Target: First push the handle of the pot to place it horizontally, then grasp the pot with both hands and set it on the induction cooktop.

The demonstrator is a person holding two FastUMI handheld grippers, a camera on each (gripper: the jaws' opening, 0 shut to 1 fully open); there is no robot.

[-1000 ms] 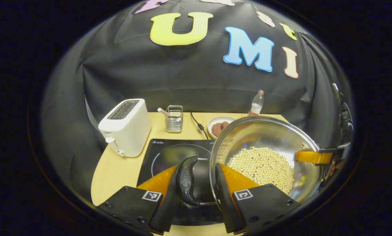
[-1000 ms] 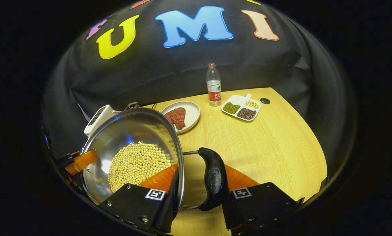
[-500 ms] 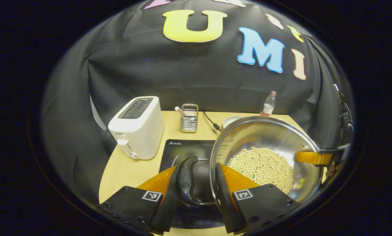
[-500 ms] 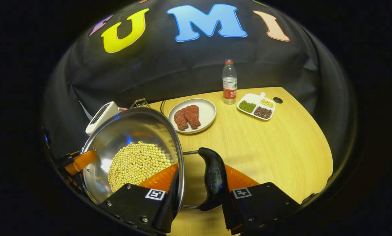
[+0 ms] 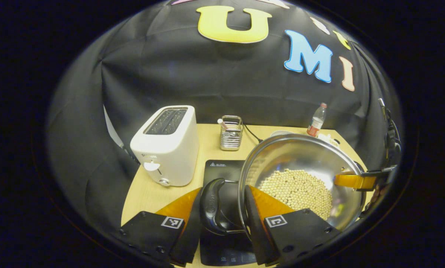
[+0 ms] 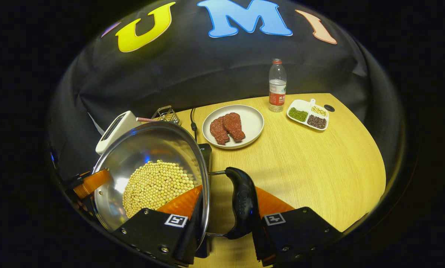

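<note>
1. Currently the left gripper (image 5: 222,216) has its jaws clamped across the pot's (image 5: 304,156) left side handle (image 5: 212,206) and rim: one finger outside the black handle, the other inside the wall.
2. Right gripper (image 6: 226,219) mirrors that on the right side handle (image 6: 242,203), jaws clamped over handle plus rim (one finger sits inside the pot, next to the soybeans (image 6: 157,188)).
3. Pot is stainless and held off the counter (image 6: 311,167), above the induction cooktop (image 5: 222,169); in the left gripper view the cooktop's black glass and control strip show under the handle.
4. In the left gripper view the right gripper's finger shows at the pot's far rim.
5. Around it: white toaster (image 5: 166,147) left of the cooktop, wire utensil holder (image 5: 230,133) behind it, power cord (image 6: 193,124) running back.
6. To the right, well apart from the pot: plate (image 6: 252,128) with two meat pieces (image 6: 228,127), water bottle (image 6: 277,86), divided dish (image 6: 308,113) of beans.
</note>
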